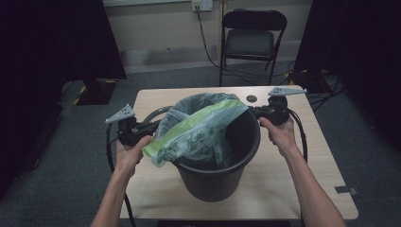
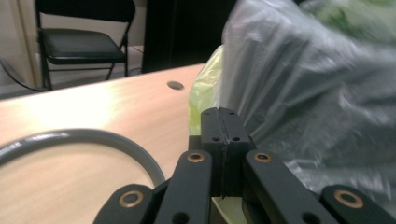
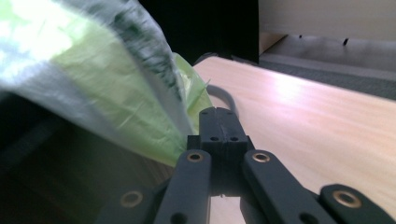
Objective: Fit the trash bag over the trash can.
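Left gripper (image 1: 150, 128): I've clamped the bag (image 1: 198, 127) edge.
Right gripper (image 1: 254, 111): pinching bag's far edge.
Bin (image 1: 217, 177): on table (image 1: 293, 184).

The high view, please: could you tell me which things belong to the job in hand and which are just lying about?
In use:
- left gripper, shut on the green bag
- right gripper, shut on the same bag
- black bin
- table

Lying about:
- folding chair
- wall socket
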Motion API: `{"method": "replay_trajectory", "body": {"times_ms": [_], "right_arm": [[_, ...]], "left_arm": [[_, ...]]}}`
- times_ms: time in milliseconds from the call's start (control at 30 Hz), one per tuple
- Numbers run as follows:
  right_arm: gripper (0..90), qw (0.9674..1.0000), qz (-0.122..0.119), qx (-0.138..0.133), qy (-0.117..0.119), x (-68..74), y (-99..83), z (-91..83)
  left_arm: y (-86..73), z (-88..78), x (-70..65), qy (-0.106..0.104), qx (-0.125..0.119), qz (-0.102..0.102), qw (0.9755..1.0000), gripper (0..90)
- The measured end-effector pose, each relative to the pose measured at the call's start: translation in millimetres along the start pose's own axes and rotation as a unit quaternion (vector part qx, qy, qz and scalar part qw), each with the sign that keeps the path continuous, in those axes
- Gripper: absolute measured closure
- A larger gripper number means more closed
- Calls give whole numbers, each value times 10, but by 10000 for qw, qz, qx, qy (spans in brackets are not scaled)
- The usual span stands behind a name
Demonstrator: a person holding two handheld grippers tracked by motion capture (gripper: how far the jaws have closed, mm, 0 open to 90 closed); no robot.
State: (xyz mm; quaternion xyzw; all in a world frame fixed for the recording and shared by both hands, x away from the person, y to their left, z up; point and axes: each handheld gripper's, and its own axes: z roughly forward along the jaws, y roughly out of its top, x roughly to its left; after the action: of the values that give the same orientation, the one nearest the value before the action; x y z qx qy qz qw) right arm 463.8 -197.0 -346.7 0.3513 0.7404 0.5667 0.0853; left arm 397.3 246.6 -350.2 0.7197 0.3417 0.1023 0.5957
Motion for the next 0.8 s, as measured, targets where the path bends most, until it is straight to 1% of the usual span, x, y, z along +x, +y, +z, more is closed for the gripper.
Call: {"method": "replay_trajectory", "body": {"times_ms": [67,100,133,167,200,233,267,333,400,467,500,533,567,600,667,700,733,800], "right_arm": [[900,10000,7,16,35,-13,-49,12],[877,10000,-1,2,34,-17,-50,11],[809,10000,15,-43,17,-17,-33,3],[791,9999,19,-98,-34,-14,-2,-11],[791,9998,0,-180,-17,-8,35,-27],[785,9997,-28,-225,-5,3,77,-45],[780,9996,-54,-267,-21,16,123,-58],[761,9994,-140,-321,-37,37,210,-79],[736,9991,-169,-389,-93,44,289,-88],[716,9987,-136,-473,-109,38,355,-91],[707,9985,-144,-513,-116,42,384,-91],[699,9984,-139,-538,-123,50,410,-91],[700,9983,-162,-547,-108,63,434,-92],[685,9982,-228,-555,-80,101,479,-98],[680,9980,-253,-566,-110,122,500,-106],[677,9978,-282,-594,-108,141,521,-118],[668,9976,-290,-619,-85,162,540,-133],[661,9972,-333,-669,-54,213,570,-164]], "left_arm": [[-40,-55,-16,-74,-7,-22,10000,900],[-32,-83,-23,-56,-25,39,10000,900],[-7,-116,-20,-14,-59,76,10000,900],[29,-146,-7,10,-174,39,9998,869],[74,-177,17,18,-311,-18,9995,814],[126,-203,41,72,-436,-43,9990,786],[182,-218,63,77,-520,-1,9986,771],[294,-226,100,-29,-703,5,9975,760],[399,-191,104,-182,-881,-19,9959,740],[483,-109,80,-352,-877,41,9955,687],[513,-54,57,-357,-840,68,9958,657],[533,0,42,-436,-782,120,9959,621],[545,50,28,-534,-760,148,9956,597],[555,92,12,-572,-704,171,9957,591],[567,151,-18,-575,-582,257,9963,603],[565,168,-30,-578,-545,288,9964,661],[560,165,-33,-617,-575,283,9960,716],[551,112,-45,-541,-698,325,9956,824]]}}
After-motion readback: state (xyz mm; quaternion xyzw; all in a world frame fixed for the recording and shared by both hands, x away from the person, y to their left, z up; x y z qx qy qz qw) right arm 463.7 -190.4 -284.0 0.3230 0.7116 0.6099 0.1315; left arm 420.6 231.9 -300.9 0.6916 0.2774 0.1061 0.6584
